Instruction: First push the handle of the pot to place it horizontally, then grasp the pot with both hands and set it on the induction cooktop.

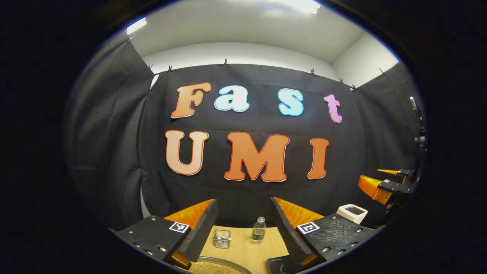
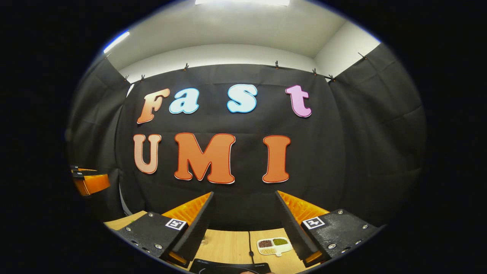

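Observation:
At the bottom edge of the left gripper view curves a round metal rim with a grainy yellowish inside, which I take for the pot (image 1: 218, 267); its handle is hidden. My left gripper (image 1: 243, 201) stands open above it, holding nothing. A black corner of the induction cooktop (image 1: 279, 265) lies to the right of the pot. In the right gripper view the induction cooktop (image 2: 228, 267) sits just below my open, empty right gripper (image 2: 244, 196). Each gripper is also seen far off from the other: the right gripper (image 1: 374, 179) and the left gripper (image 2: 89, 177).
On the wooden table (image 1: 243, 247) stand a small wire basket (image 1: 222, 238) and a plastic bottle (image 1: 258, 230). A white appliance (image 1: 352, 213) sits at the far right. A thin cable (image 2: 249, 243) runs from the cooktop, and a white divided dish (image 2: 274, 245) of beans lies beside it.

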